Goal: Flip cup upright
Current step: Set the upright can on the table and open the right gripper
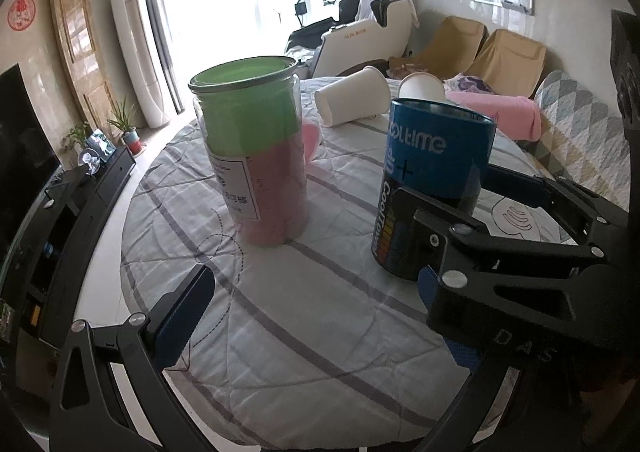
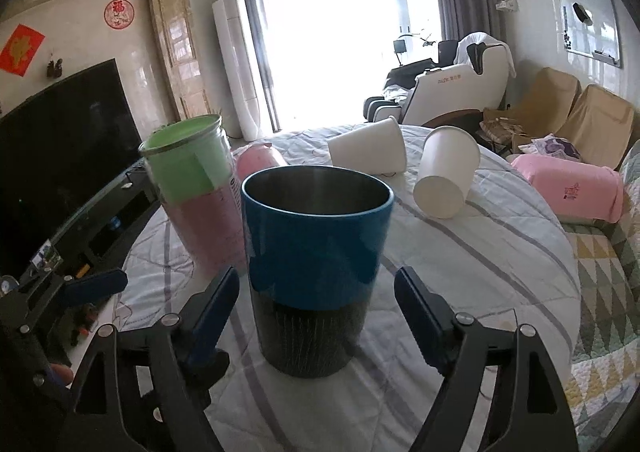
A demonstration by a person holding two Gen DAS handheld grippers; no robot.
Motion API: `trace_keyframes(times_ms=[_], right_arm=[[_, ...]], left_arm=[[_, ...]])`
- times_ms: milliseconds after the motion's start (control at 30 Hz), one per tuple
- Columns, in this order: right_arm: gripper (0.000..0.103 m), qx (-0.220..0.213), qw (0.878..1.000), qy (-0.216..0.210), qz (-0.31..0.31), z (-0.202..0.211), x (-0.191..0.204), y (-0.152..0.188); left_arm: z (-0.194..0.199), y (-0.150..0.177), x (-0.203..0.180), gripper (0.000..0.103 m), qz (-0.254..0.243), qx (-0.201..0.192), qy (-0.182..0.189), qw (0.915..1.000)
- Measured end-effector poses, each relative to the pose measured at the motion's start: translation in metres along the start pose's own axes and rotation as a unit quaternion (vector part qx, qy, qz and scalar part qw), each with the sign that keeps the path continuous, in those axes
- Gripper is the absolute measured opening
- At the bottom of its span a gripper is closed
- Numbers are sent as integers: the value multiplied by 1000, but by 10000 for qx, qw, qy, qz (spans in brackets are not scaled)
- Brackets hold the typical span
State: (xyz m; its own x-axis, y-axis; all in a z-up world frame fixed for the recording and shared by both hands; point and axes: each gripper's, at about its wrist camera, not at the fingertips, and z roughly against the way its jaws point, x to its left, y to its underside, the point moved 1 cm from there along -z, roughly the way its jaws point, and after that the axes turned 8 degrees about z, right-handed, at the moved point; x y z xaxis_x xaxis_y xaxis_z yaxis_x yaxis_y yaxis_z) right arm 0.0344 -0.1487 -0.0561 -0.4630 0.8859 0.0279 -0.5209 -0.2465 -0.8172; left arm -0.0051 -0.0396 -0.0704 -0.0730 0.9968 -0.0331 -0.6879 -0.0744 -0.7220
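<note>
A blue and black metal cup point(image 2: 316, 268) stands upright, mouth up, on the striped cloth of the round table point(image 2: 500, 260). My right gripper point(image 2: 316, 316) is open, its fingers on either side of the cup's lower part without touching it. The cup also shows in the left wrist view point(image 1: 432, 188), with the right gripper point(image 1: 480, 228) around it. My left gripper point(image 1: 320, 316) is open and empty, to the left of the cup. Two white paper cups point(image 2: 368, 152) point(image 2: 446, 176) lie on their sides further back.
A clear jar point(image 2: 196, 188) with green and pink contents stands left of the blue cup. A pink cup point(image 2: 258, 160) lies behind the jar. A pink folded cloth point(image 2: 572, 188) lies on the sofa at the right. A TV point(image 2: 60, 156) stands at the left.
</note>
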Motion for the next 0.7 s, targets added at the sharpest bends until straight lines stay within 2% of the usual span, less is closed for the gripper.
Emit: trace_keyframes(times_ms=[400,700], right_arm=[[81,35,9997,198,-123,27,6,4],[82,-156,9985,492,-196,72,3,-5]], left_arm=[[21,6,10,103,13,-143,95,9999],[49,2,25,103,-18,-456,105,9989]])
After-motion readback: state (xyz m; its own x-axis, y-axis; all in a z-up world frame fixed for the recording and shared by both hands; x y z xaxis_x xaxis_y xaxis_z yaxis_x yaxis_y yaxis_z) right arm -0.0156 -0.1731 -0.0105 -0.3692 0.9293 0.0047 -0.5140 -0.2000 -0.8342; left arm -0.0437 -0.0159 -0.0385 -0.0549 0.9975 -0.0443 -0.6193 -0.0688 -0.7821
